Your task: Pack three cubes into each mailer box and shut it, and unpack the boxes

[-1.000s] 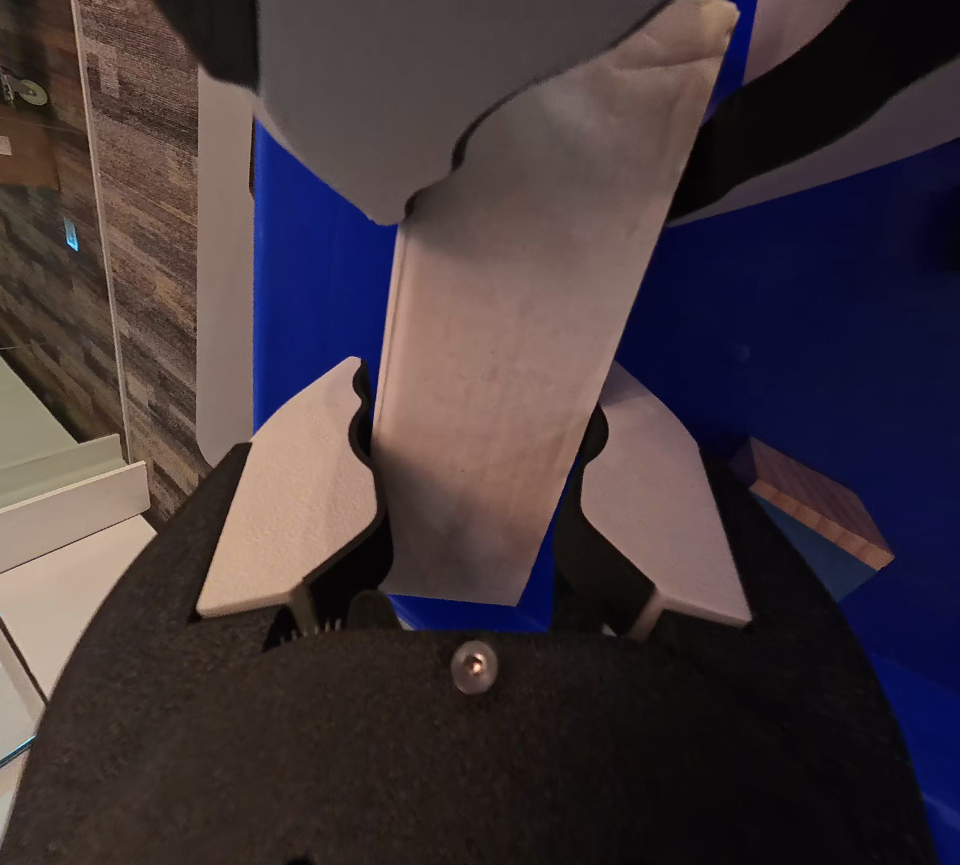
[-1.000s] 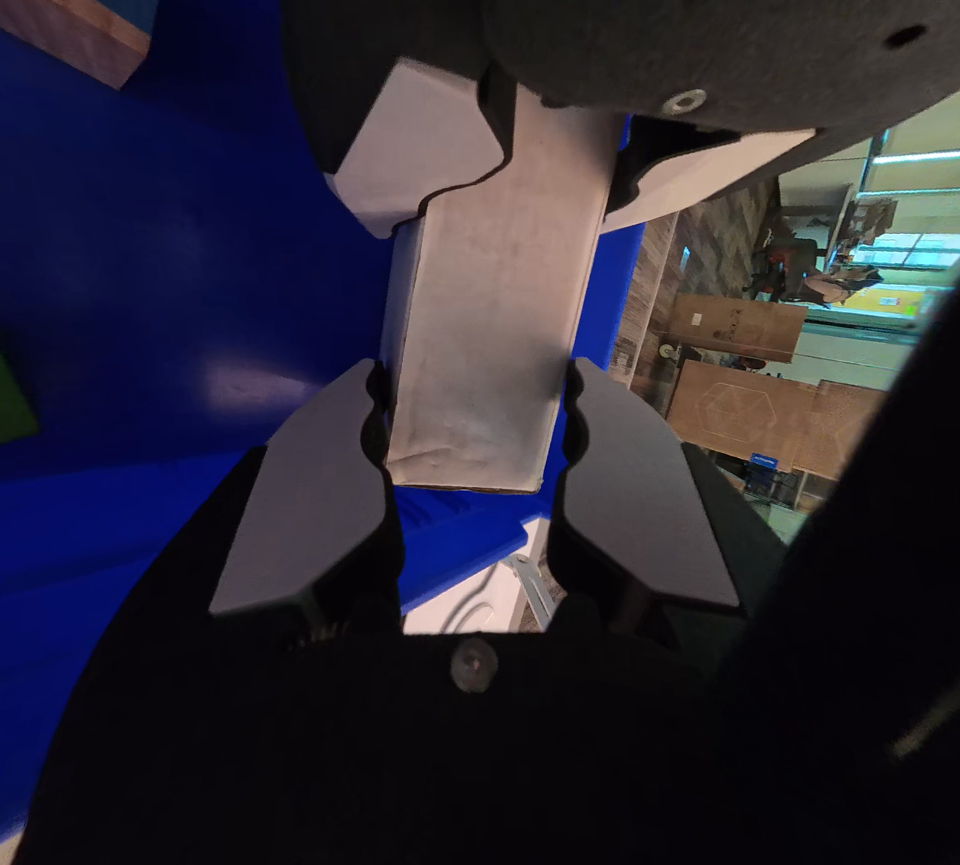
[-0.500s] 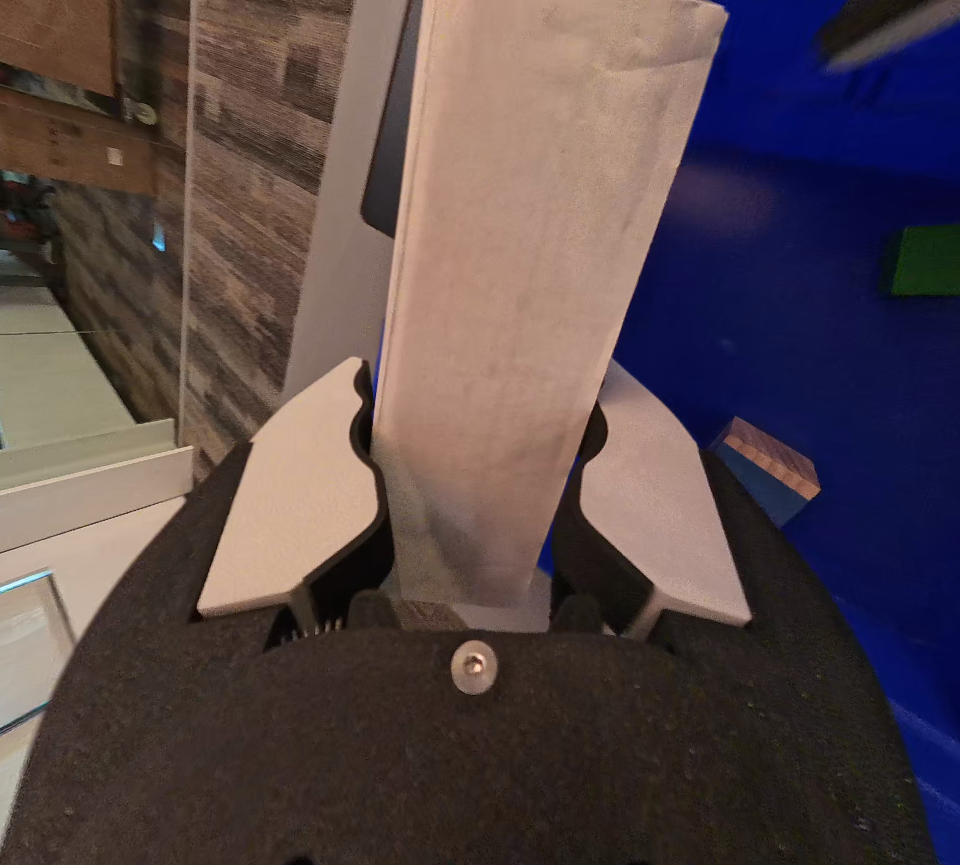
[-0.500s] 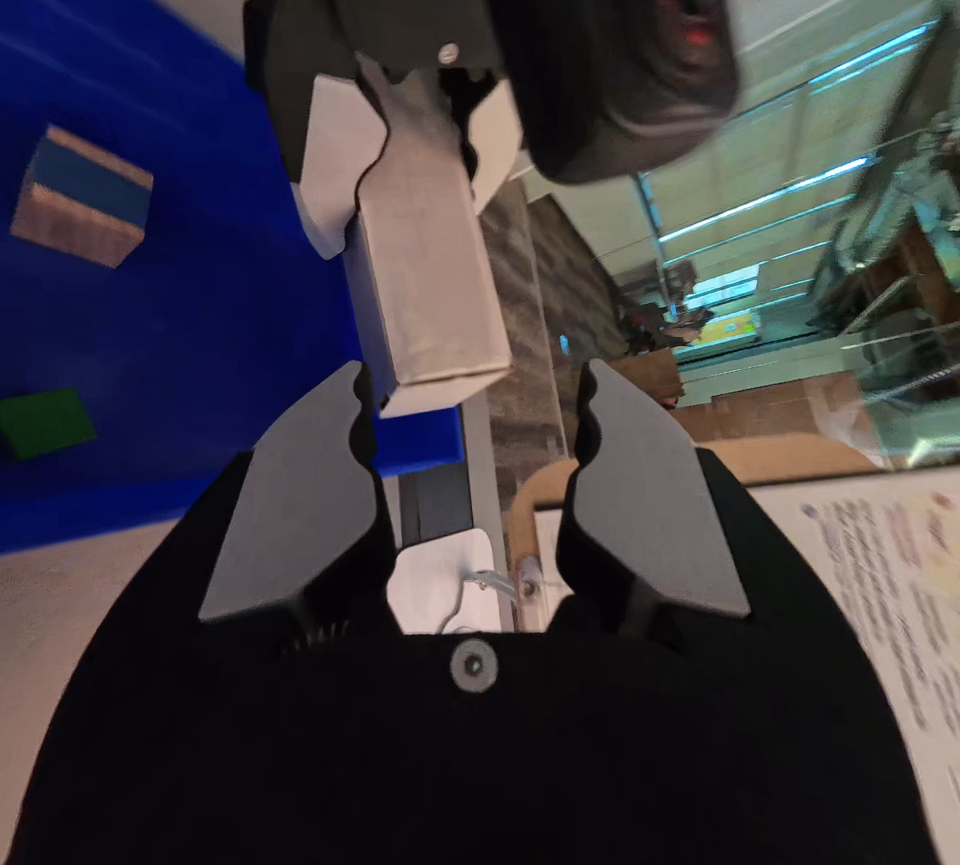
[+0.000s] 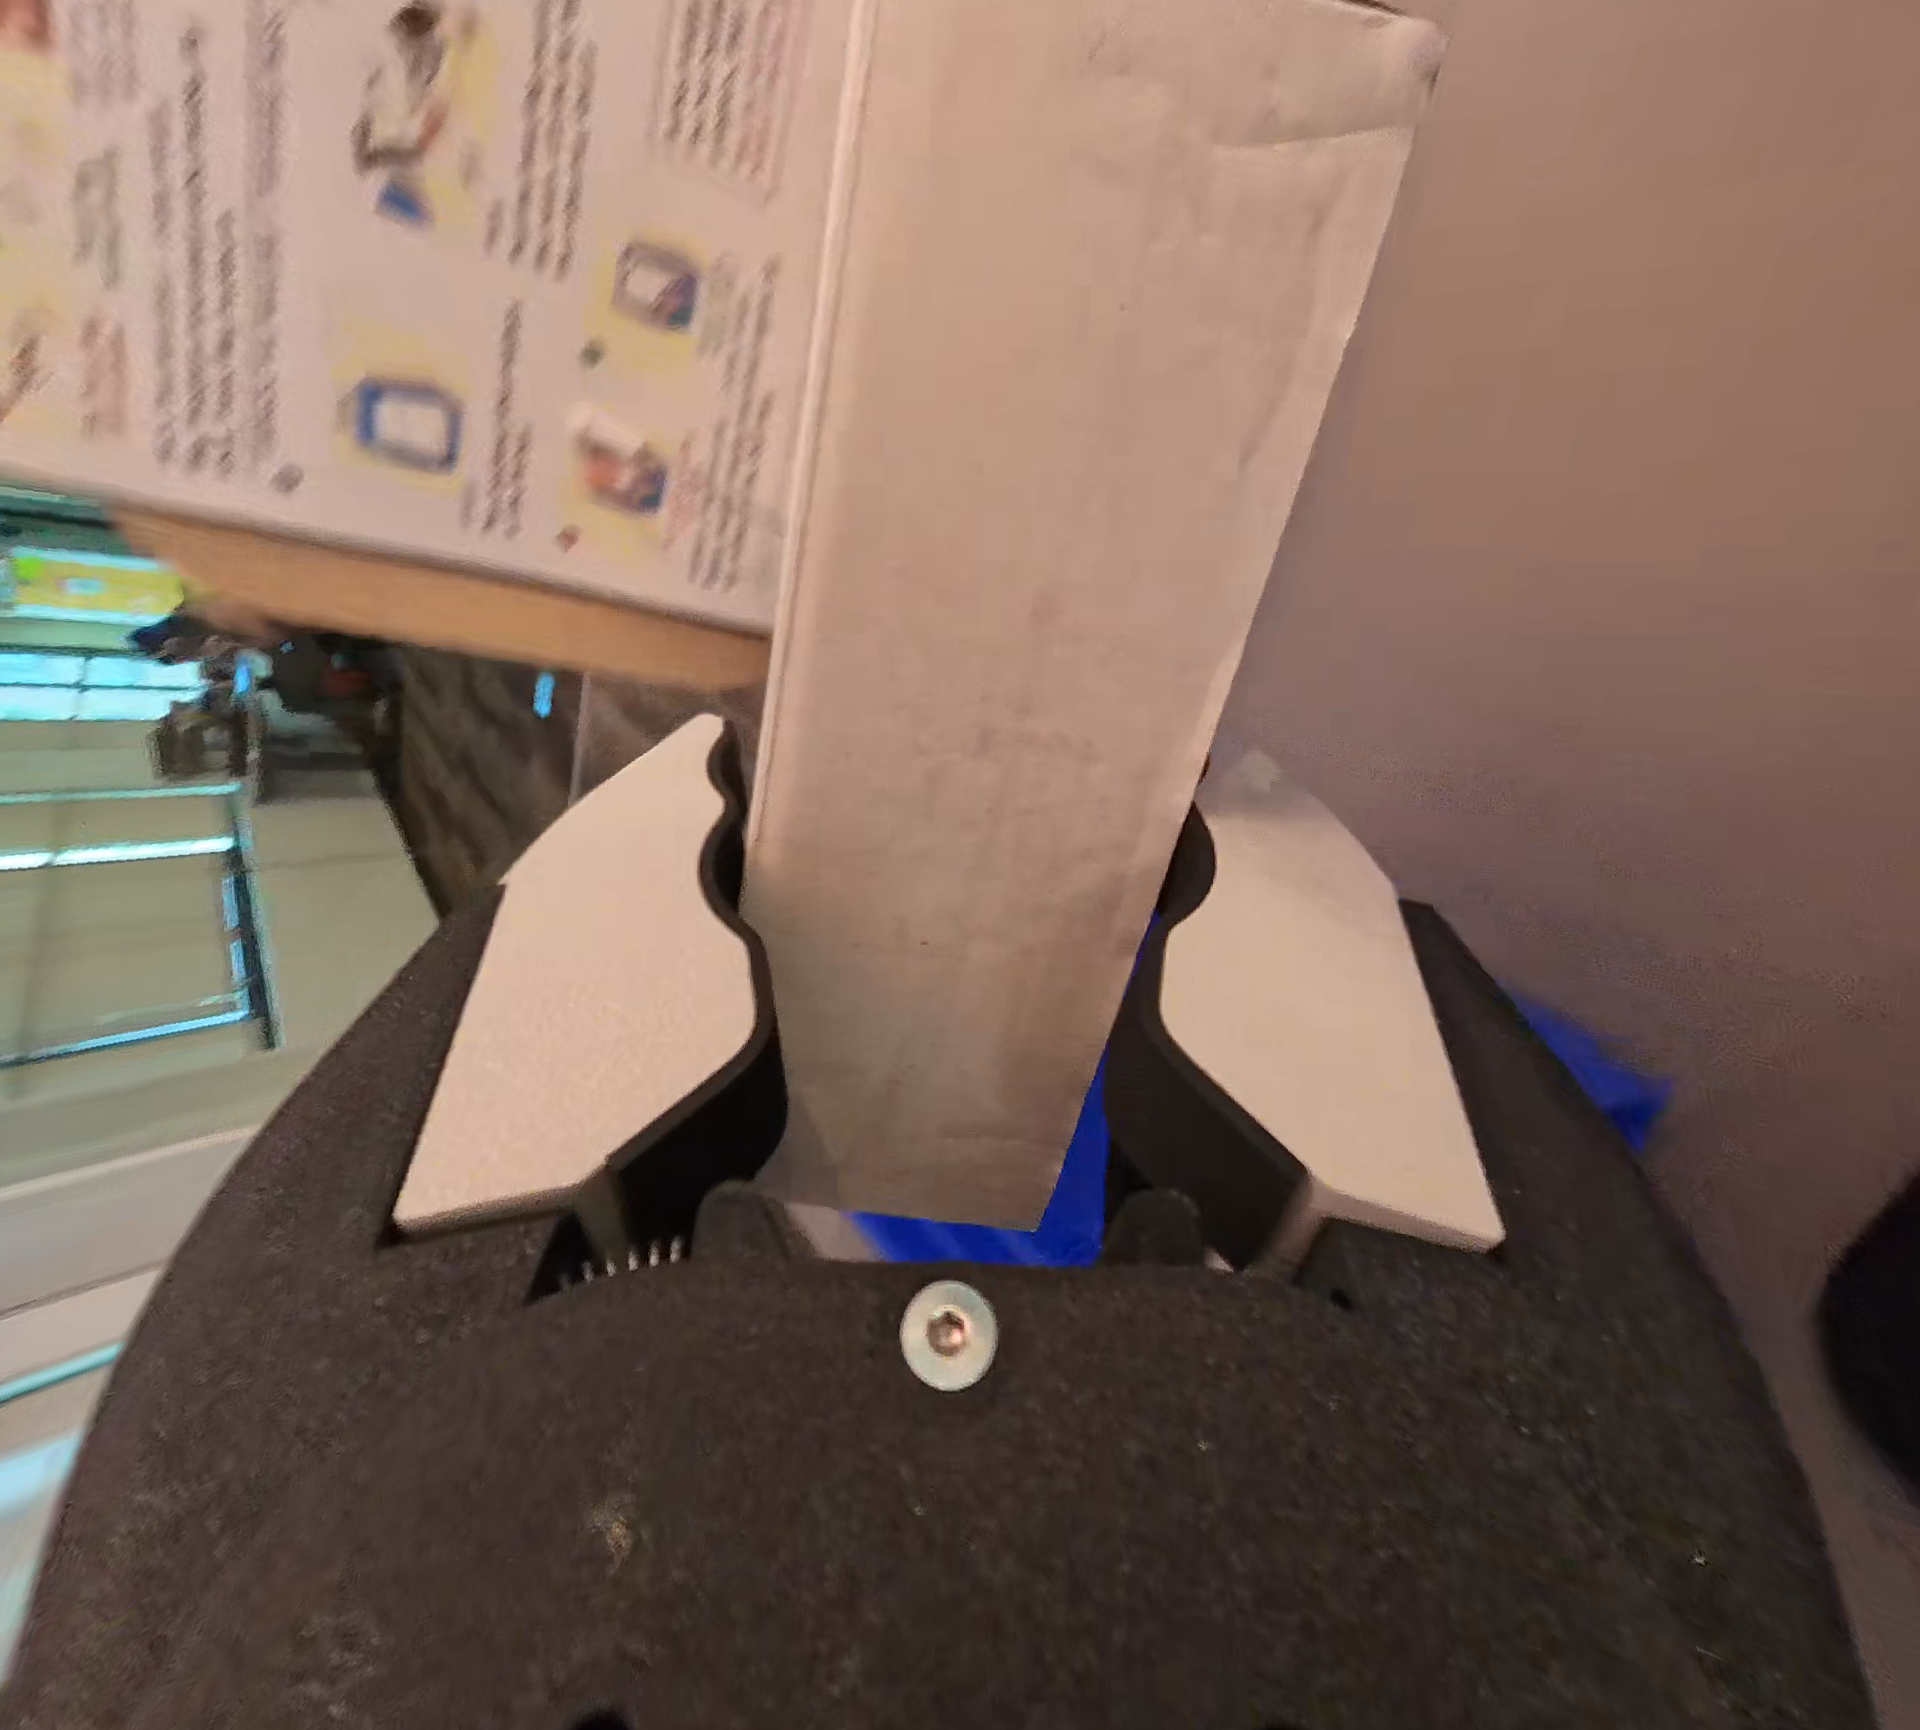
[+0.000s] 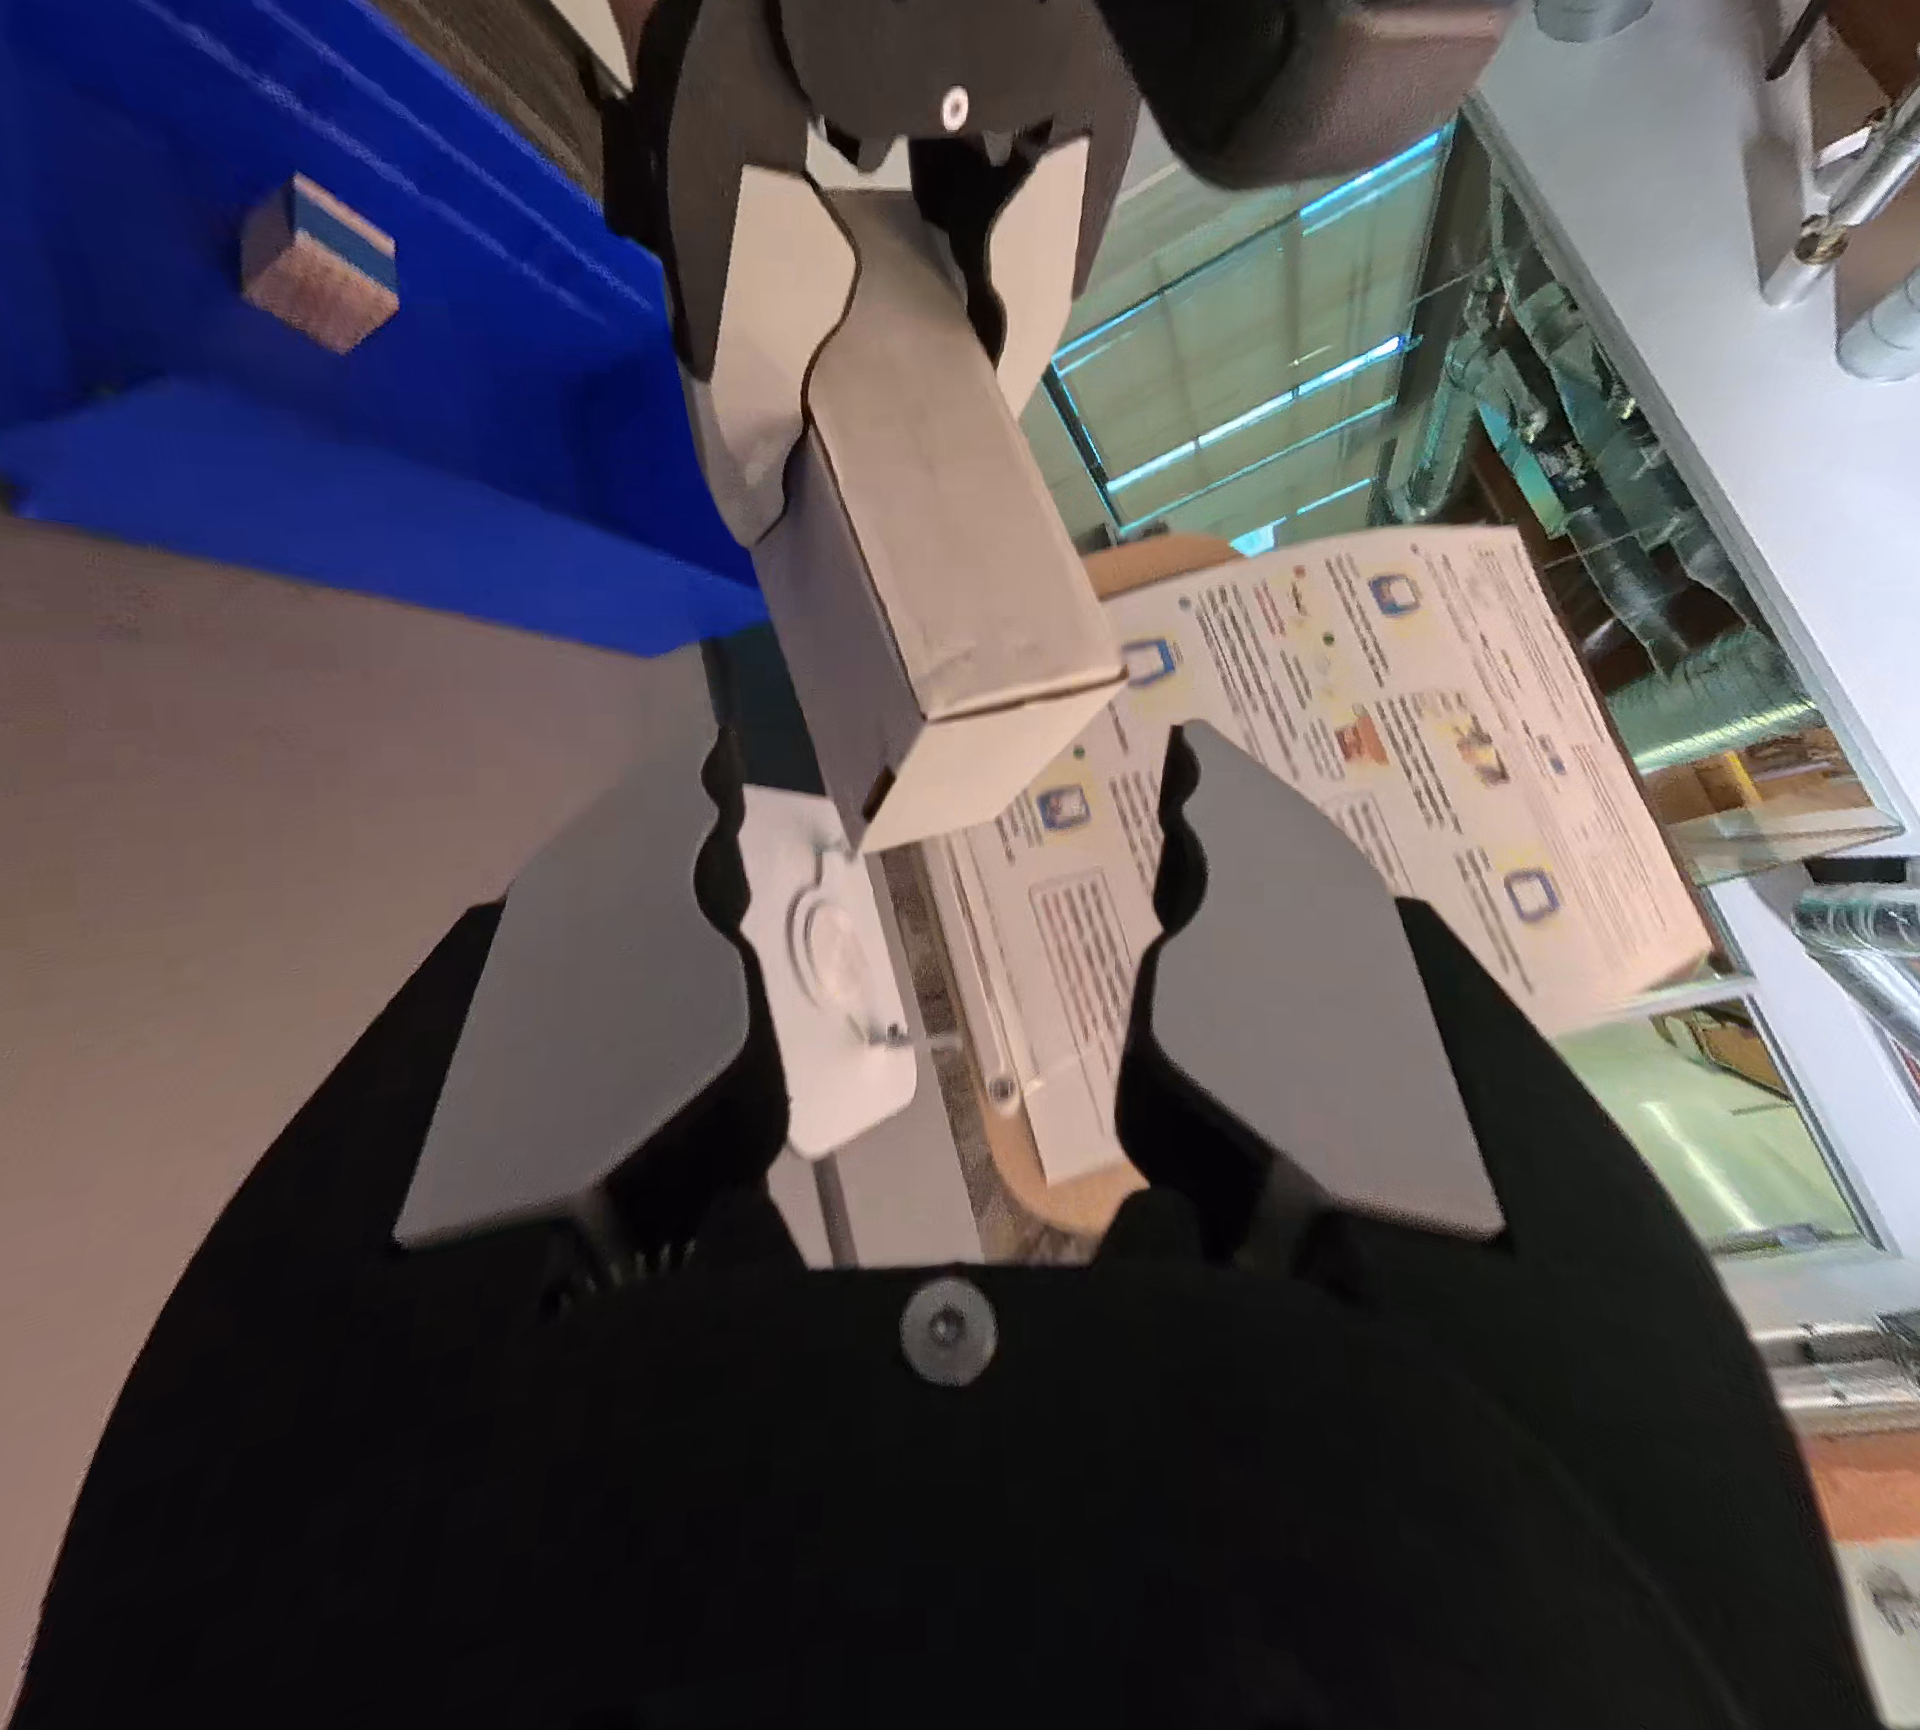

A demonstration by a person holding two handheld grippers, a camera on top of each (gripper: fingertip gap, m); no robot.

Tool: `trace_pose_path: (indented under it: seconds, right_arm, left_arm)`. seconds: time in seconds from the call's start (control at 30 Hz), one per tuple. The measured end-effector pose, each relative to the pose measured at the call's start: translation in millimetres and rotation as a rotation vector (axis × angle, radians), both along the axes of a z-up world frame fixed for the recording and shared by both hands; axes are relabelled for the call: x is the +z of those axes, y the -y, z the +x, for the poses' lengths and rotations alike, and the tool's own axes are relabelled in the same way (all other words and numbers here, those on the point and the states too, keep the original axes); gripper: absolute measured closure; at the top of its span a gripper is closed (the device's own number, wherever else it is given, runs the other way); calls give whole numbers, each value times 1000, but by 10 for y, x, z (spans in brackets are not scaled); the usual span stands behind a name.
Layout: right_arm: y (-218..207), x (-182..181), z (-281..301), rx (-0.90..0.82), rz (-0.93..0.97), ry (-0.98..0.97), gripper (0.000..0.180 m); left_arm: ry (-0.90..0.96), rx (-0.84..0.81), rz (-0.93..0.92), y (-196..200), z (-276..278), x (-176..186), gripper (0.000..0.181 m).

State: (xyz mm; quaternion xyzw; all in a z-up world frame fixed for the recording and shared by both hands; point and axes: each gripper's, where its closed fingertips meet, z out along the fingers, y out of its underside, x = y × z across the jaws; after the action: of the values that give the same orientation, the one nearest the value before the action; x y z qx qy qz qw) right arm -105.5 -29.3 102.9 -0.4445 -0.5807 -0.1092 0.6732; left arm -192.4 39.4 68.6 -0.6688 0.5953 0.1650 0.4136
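My left gripper (image 5: 961, 823) is shut on a long white mailer box (image 5: 1060, 475), which sticks out forward between its fingers, lifted off the table. In the right wrist view the same box (image 6: 935, 527) hangs from the left gripper (image 6: 914, 267) above, its free end just beyond my right gripper (image 6: 951, 807). The right gripper is open and empty, a short way from the box's end. A blue-topped wooden cube (image 6: 317, 262) lies in the blue bin (image 6: 343, 371).
The blue bin stands on the pale table (image 6: 260, 797); a bit of it shows in the left wrist view (image 5: 977, 1228). A printed sheet on a wooden board (image 6: 1382, 745), also in the left wrist view (image 5: 436, 174), lies beyond the table's edge. A white wall plate (image 6: 831, 984) sits below. From my left tips it is roughly 25 centimetres to the blue-topped wooden cube (image 6: 317, 262); from my right, 35 centimetres.
The right gripper let go of the box's end, opened and drew back. The left gripper swung the box up and away from the blue bin toward the printed sheet.
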Motion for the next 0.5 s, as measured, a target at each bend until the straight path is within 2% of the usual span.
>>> trace_pose_path:
  seconds: [0.23, 0.43, 0.5]
  right_arm:
    - [106, -771, 785, -132, -162, 96, 101]
    - [56, -1253, 1044, -240, -204, -27, 102]
    - [32, -1431, 1056, -262, -212, 12, 102]
  left_arm:
    - [-46, -6, -11, -29, 799, -805, 104]
    - [-151, -13, -28, -108, 1039, -1385, 104]
    - [-200, -21, -53, -106, 1058, -1515, 104]
